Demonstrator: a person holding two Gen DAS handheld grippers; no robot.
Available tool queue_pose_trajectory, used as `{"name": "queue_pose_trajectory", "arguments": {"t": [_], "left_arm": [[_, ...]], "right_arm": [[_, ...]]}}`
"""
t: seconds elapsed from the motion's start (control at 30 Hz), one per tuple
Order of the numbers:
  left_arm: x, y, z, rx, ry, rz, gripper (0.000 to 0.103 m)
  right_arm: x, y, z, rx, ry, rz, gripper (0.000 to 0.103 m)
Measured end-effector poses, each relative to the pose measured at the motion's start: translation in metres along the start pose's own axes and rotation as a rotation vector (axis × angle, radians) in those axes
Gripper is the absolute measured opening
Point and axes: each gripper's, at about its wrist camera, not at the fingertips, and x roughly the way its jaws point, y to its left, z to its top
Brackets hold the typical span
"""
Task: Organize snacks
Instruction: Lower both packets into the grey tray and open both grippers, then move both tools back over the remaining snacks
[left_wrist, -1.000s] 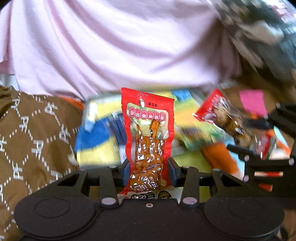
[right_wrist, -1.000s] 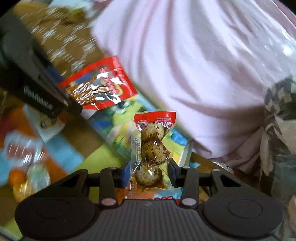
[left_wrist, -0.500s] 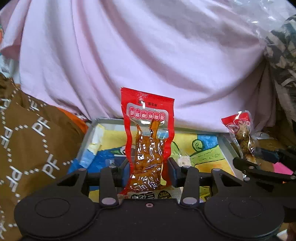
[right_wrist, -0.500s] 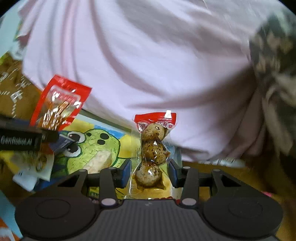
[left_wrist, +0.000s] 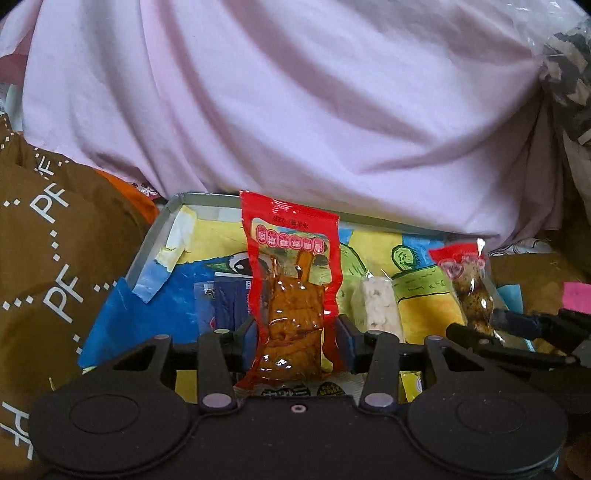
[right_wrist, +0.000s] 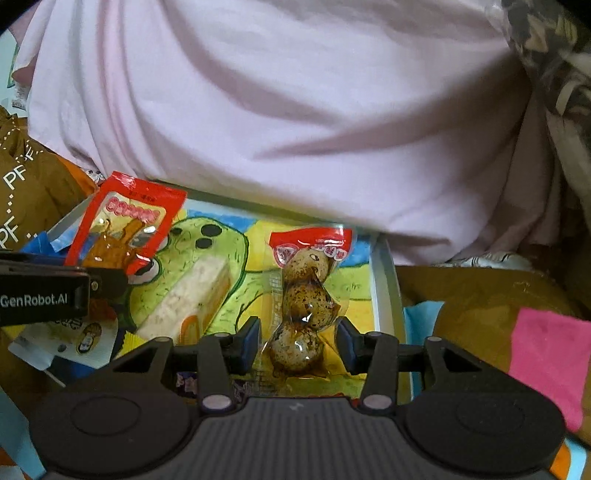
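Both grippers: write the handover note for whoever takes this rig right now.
Left gripper: shut on the red tofu packet, held upright over the cartoon-print tray.
Right gripper: shut on the quail egg packet, also over the tray.
In the tray: a white bar snack and a dark blue packet.
Done: both packets picked up and brought to the tray.
Left: release both into the tray; other snacks may lie outside, mostly out of view.
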Motion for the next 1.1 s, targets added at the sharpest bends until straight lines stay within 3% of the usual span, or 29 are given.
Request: {"name": "queue_pose_trajectory", "arguments": {"t": [0.27, 0.43, 0.8, 1.1], "left_arm": [[-0.007, 0.005, 0.007, -0.049, -0.001, 0.016, 0.063], [-0.025, 0.006, 0.018, -0.068, -0.046, 0.022, 0.08], [-0.086, 0.009, 0.045, -0.069, -0.158, 0.049, 0.101], [-0.135, 0.019, 0.044, -0.054, -0.158, 0.054, 0.102]], "right_arm": [[-0.013, -0.012, 0.006, 0.032, -0.033, 0.006, 0.071], [-0.034, -0.017, 0.013, 0.044, -0.088, -0.01, 0.087], [-0.092, -0.022, 0.032, 0.099, -0.206, -0.041, 0.099], [-0.145, -0.003, 0.029, 0.084, -0.253, -0.003, 0.103]]}}
